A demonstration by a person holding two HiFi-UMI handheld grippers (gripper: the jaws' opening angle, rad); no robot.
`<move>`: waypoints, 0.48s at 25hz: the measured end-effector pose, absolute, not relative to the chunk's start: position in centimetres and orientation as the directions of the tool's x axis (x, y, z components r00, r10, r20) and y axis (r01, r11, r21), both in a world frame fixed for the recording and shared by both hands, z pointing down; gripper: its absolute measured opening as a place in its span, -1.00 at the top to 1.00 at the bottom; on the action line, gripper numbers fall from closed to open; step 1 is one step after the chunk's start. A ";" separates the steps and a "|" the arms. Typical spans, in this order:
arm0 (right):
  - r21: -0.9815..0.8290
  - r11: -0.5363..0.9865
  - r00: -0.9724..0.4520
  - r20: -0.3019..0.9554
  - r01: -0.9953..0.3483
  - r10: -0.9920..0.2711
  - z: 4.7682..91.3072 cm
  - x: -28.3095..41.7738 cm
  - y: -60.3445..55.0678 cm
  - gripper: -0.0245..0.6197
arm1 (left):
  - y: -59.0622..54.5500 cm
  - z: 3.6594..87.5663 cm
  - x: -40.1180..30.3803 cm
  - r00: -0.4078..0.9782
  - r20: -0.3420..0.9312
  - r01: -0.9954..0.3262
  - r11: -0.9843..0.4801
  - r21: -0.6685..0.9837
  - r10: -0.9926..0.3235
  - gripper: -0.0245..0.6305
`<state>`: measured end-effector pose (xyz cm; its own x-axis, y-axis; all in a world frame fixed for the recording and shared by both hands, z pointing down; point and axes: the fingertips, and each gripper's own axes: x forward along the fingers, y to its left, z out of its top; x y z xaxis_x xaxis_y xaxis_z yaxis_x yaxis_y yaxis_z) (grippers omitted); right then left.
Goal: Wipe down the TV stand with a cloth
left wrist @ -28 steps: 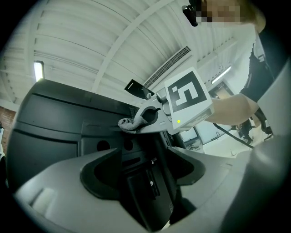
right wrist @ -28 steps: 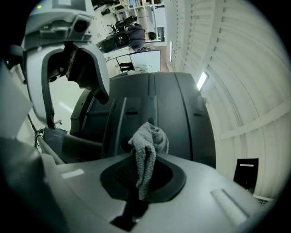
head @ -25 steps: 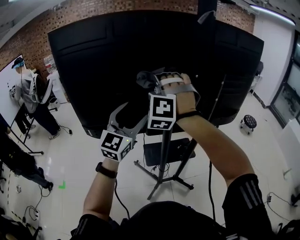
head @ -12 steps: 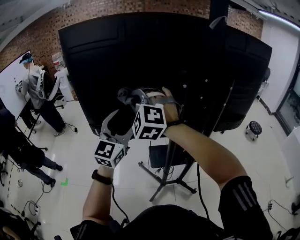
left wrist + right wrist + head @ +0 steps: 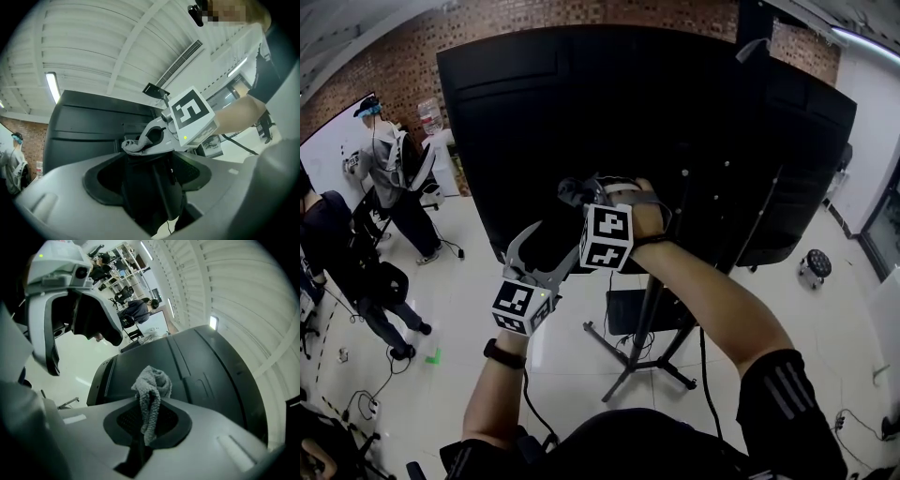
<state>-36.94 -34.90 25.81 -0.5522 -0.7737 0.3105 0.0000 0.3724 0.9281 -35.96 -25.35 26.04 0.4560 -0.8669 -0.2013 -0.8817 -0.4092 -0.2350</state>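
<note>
Since the right gripper [image 5: 584,194] has its jaws clenched on a crumpled grey knitted cloth [image 5: 151,386], with a wad standing proud of the fingertips and a tail hanging back between them, the wiping should be done with that wad alone. I judge it best to press only hard enough that fabric, not the hard jaw tips, meets the surface, and to draw long overlapping strokes. Just ahead of those fingertips is the back of the large black flat screen [image 5: 581,112]; whether the wad touches it I cannot tell. Lower down from the fingertips, the visible part of the black metal TV stand [image 5: 645,342] runs as a pole to splayed legs on the pale glossy floor [image 5: 469,309], so the cloth probably has to come down to reach the pole and feet. The left gripper [image 5: 546,251], below and to the left of the right one near the screen's lower edge, has its jaws spread. Something black shows between them that I cannot identify, and no cloth.
</note>
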 end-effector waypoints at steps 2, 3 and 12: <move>0.934 0.358 -0.516 0.317 0.021 -0.796 25.9 -35.7 -35.2 0.86 | -25.5 26.0 -35.0 0.476 -0.190 -0.871 -0.431 -0.234 -0.859 -0.10; 0.938 0.346 -0.496 0.316 0.033 -0.809 25.9 -35.1 -35.4 0.86 | -25.7 26.0 -34.6 0.482 -0.199 -0.869 -0.435 -0.238 -0.854 -0.10; 0.952 0.289 -0.334 0.307 0.104 -0.891 26.0 -29.3 -36.8 0.86 | -27.3 25.9 -30.6 0.549 -0.211 -0.829 -0.492 -0.266 -0.809 -0.10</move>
<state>-29.32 -36.79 25.97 -0.3343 -0.8909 0.3075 0.1041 0.2893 0.9516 -30.65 -27.26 25.88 0.5485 -0.8092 -0.2108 -0.8286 -0.4923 -0.2664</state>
